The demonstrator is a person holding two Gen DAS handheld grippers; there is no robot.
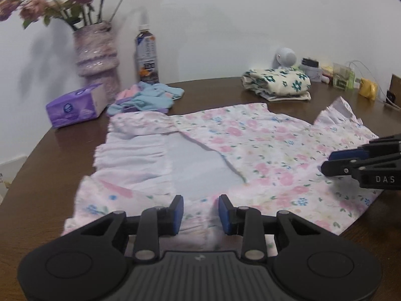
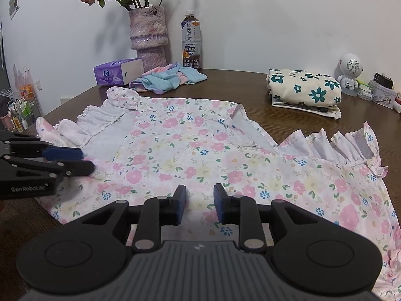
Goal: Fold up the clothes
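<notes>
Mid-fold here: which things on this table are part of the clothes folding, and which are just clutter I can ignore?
Part of the job:
- pink floral dress, spread flat
- folded cream cloth, set aside
- blue and pink garment pile, crumpled at the back
- left gripper and right gripper

Lying about:
- tissue box
- flower vase
- tea bottle
- small white speaker

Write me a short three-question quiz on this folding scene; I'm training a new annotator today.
1. True or false: the floral dress lies spread on the table.
2. Which stands between the vase and the folded cream garment? A) tea bottle B) kettle C) lamp
3. Fill in: the tissue box is coloured ____.

Key: 1 true; 2 A; 3 purple.
</notes>
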